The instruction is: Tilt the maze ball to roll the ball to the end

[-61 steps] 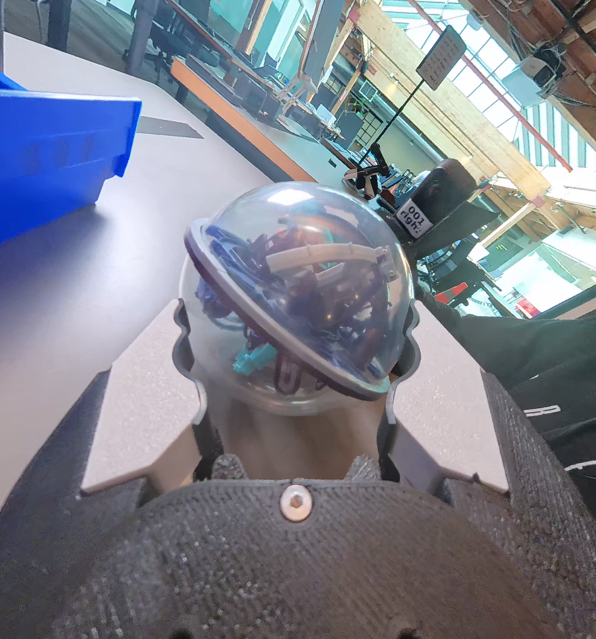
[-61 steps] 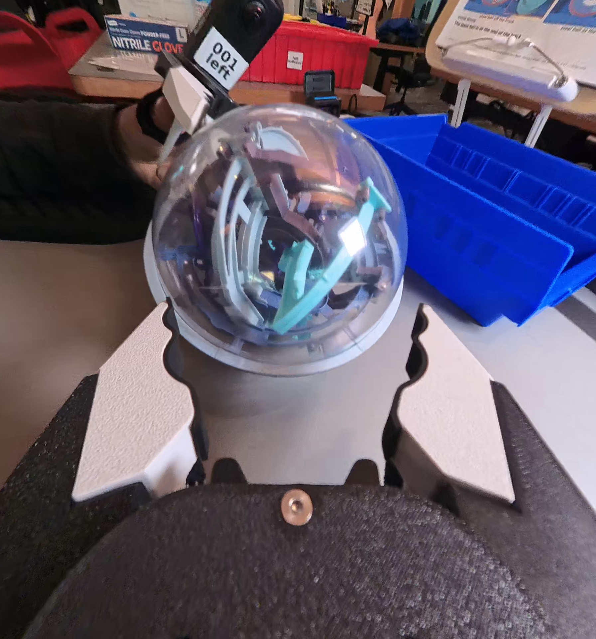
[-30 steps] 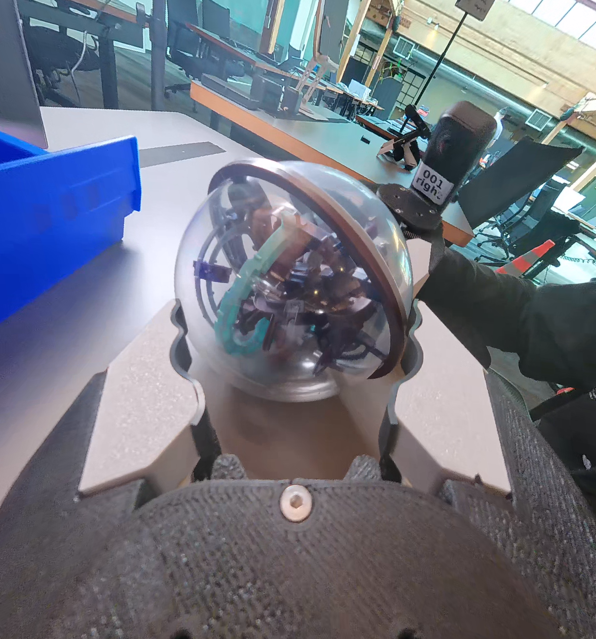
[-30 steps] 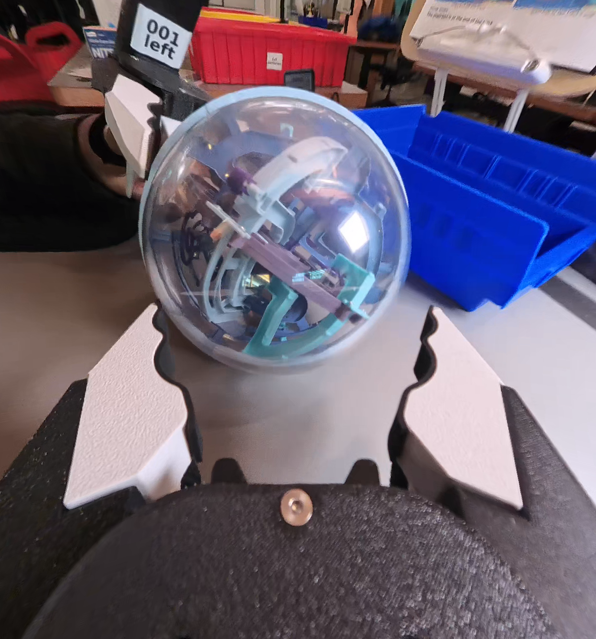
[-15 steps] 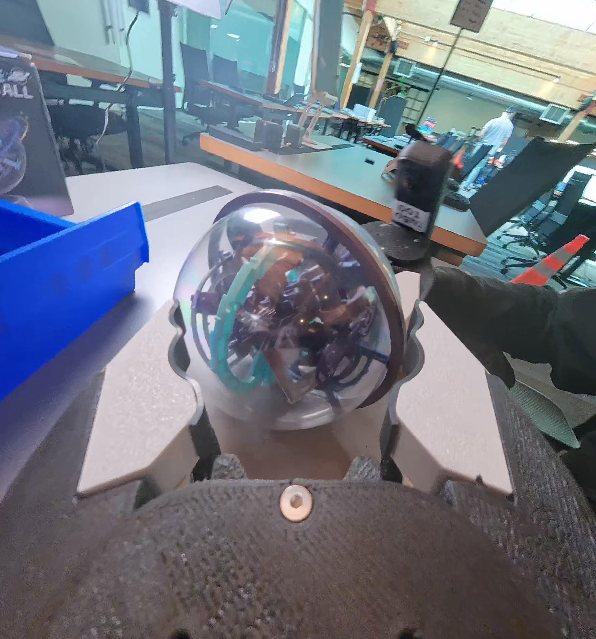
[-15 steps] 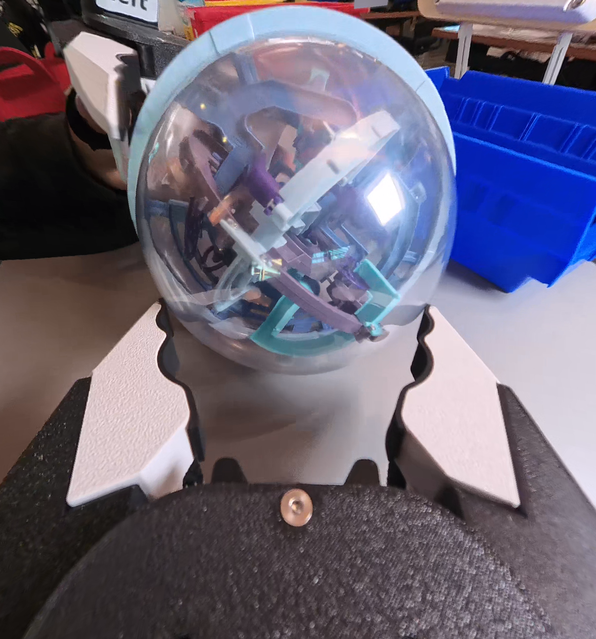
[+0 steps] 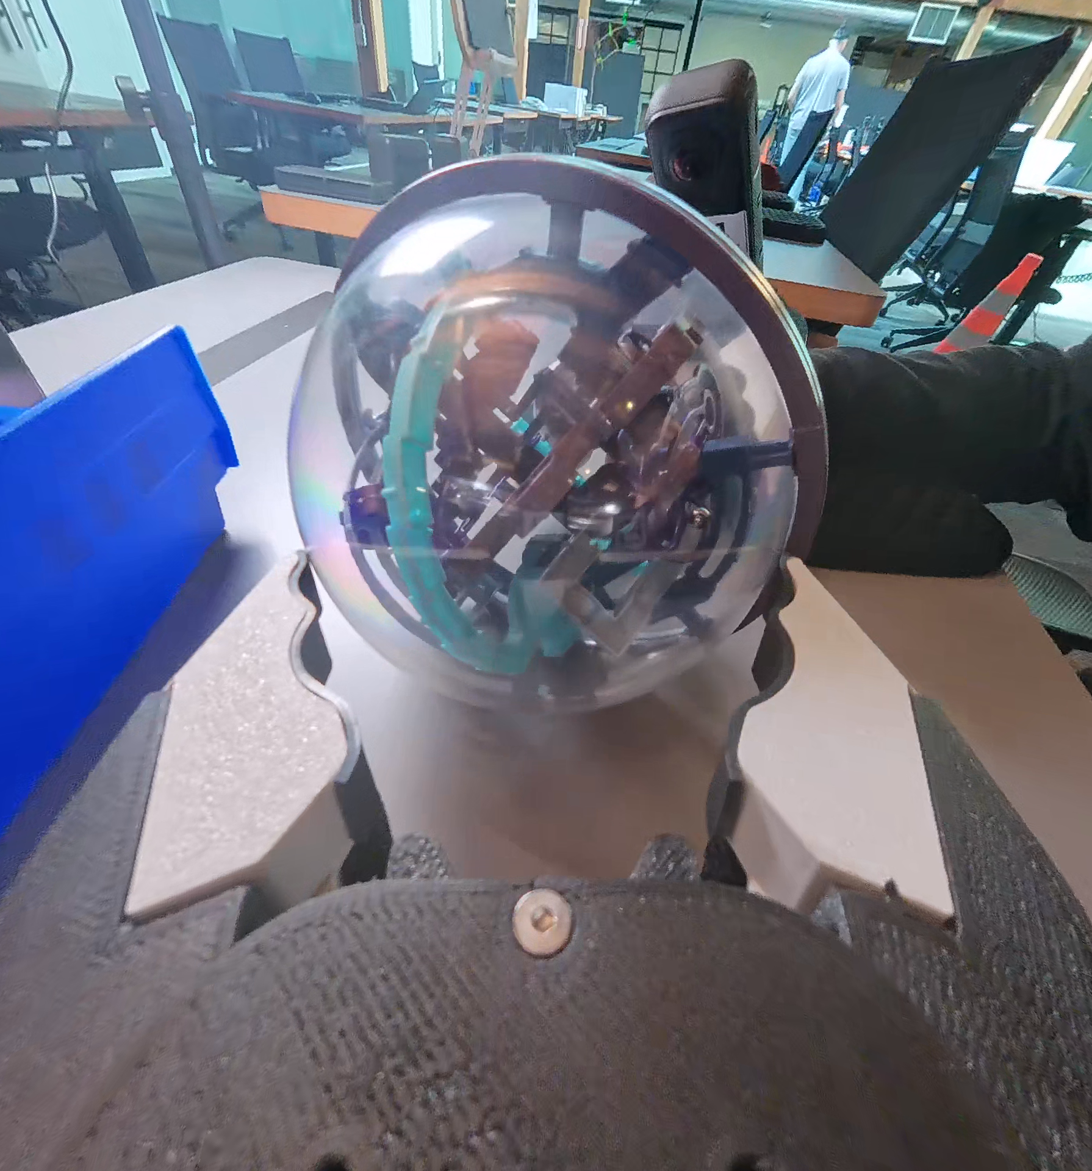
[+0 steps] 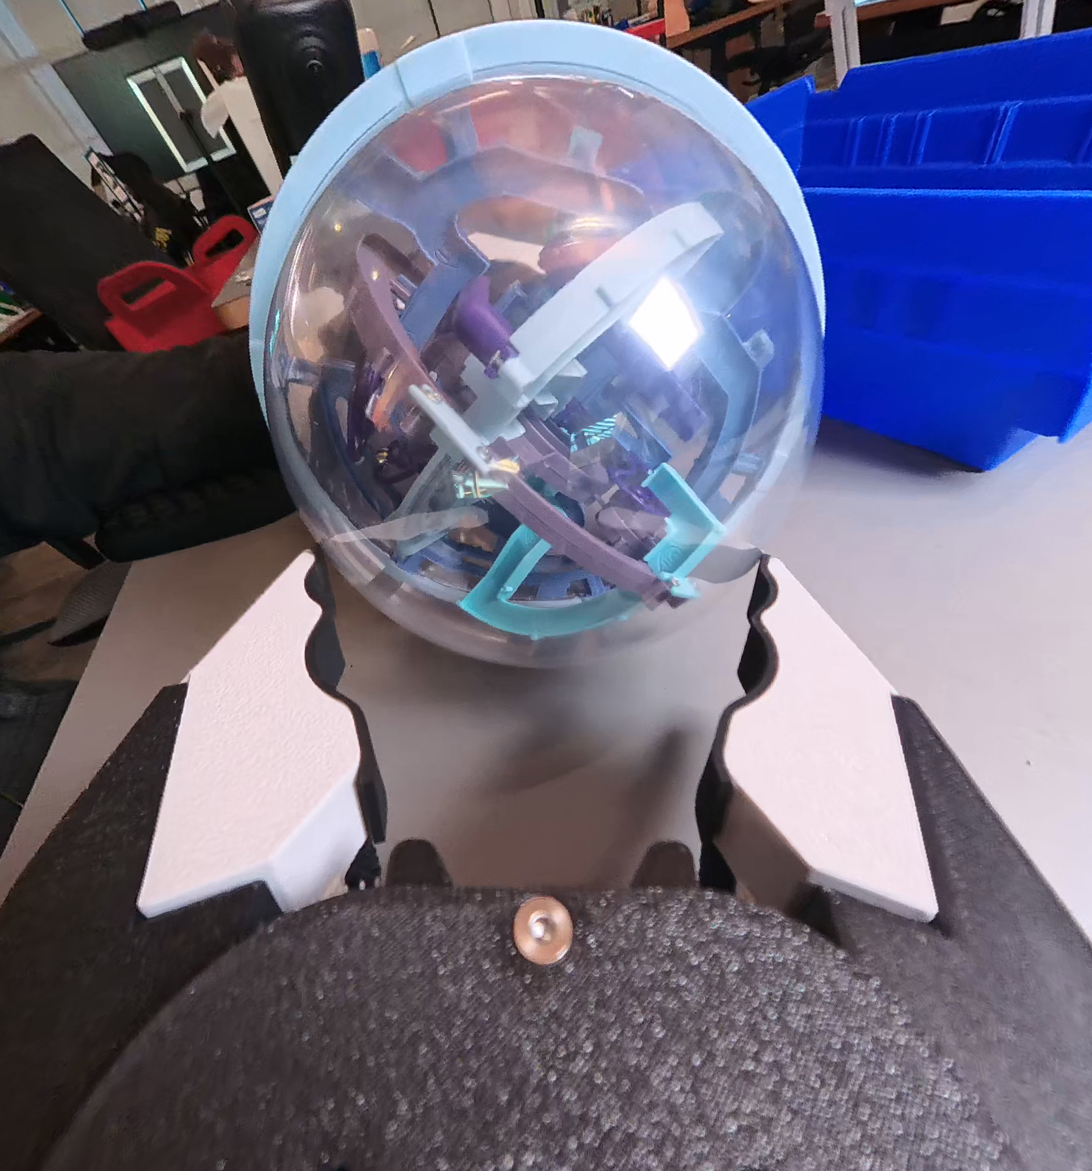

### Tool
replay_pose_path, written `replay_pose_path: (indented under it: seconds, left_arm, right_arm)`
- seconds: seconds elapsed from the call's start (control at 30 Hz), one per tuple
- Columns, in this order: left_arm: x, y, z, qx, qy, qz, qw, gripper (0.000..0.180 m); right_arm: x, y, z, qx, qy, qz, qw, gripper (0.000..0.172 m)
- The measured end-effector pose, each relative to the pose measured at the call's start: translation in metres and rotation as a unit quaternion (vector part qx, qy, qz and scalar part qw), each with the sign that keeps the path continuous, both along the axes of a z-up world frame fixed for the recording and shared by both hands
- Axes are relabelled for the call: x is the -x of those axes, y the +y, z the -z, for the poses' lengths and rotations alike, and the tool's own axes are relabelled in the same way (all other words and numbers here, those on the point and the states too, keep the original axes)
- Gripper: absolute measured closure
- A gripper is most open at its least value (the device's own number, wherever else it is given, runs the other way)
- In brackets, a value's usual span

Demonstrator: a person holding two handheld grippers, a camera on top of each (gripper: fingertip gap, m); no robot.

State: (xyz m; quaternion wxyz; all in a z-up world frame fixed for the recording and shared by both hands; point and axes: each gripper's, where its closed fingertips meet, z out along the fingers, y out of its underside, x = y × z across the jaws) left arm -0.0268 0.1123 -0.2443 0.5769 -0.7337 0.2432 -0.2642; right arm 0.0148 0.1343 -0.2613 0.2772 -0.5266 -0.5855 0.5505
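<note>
Showing the left wrist view: the maze ball [image 7: 553, 437], a clear sphere with teal, brown and purple tracks inside and a dark rim tilted toward the right, sits at the tips of the left hand-held gripper [image 7: 540, 570]. Its jaws stand wide apart with both fingertips [image 7: 302, 570] against the sphere's lower flanks, left and right, so the ball is clamped between them. The sphere's underside hangs over the grey table [image 7: 264, 298], and a blurred shadow lies beneath it. A blue bin [image 7: 81, 494] stands to the left, near the ball. Beyond the ball, at far right, a black-sleeved arm [image 7: 949, 443] and the dark body of the other gripper's camera show.

Showing the right wrist view: the maze ball [image 8: 534, 342], here with a pale blue rim at its far upper edge, fills the span between the tips of the right hand-held gripper [image 8: 534, 570]. The jaws are spread wide and the fingertips [image 8: 315, 570] meet the sphere low on each side, gripping it. Blue bins [image 8: 974, 253] lie to the far right on the table [image 8: 943, 570]; a black sleeve [image 8: 106, 431] lies at left.
</note>
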Motion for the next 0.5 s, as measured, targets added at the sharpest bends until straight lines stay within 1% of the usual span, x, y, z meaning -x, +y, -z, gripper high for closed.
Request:
replay_pose_path:
  seconds: [0.17,0.4,0.5]
  left_arm:
    - [-0.003,0.000,0.000,-0.002,0.010,-0.014,1.000,0.044]
    - [-0.009,0.002,0.005,0.044,-0.008,-0.048,0.998,0.044]
    - [-0.011,0.002,0.004,0.055,-0.018,-0.061,0.996,0.044]
  right_arm:
    - [-0.001,0.000,0.000,-0.001,0.000,-0.001,1.000,0.042]
    - [-0.002,0.005,-0.007,0.011,0.021,0.011,1.000,0.038]
    - [-0.002,0.004,-0.007,0.031,0.018,0.006,0.999,0.037]
